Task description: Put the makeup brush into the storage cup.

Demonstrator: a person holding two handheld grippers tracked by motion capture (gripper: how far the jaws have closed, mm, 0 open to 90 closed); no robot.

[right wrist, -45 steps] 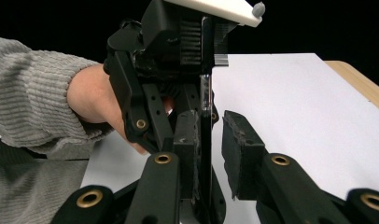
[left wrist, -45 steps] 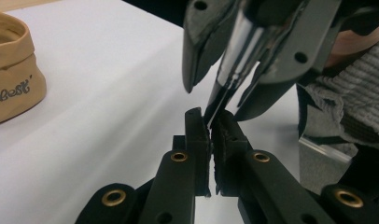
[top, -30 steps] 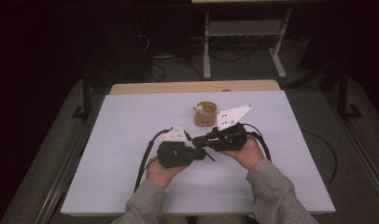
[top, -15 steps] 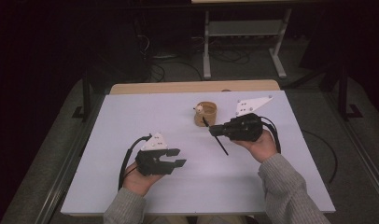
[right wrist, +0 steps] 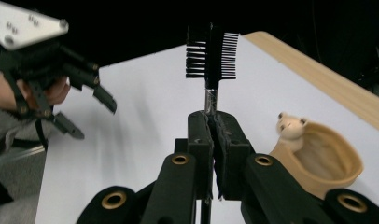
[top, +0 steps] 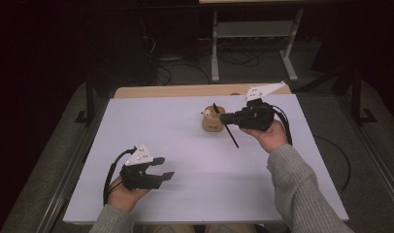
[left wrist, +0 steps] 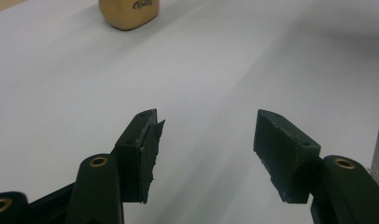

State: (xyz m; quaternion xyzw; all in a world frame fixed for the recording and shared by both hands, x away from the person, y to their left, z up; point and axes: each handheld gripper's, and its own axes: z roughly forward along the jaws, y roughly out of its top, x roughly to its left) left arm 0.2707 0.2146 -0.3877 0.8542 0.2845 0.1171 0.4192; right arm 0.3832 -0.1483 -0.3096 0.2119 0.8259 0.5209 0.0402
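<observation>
My left gripper point(top: 162, 167) has just been opening, nothing between its jaws; my right gripper point(top: 224, 117) is clamped tight.

Ahead of the left claw point(top: 162, 168) the desk point(top: 185, 145) lies bare, and nothing sits between its 2 parted jaws, which have just been opening. The only thing standing on the surface is the tan holder point(top: 212, 119), far ahead of that claw. It sits just beside the right claw point(top: 223, 118), close under the tilted brush point(top: 226, 126) clamped there, so that side is tight. Between the 2 claws a wide stretch of desk gives free passage. Behind the right claw the desk is bare to its edge.
</observation>
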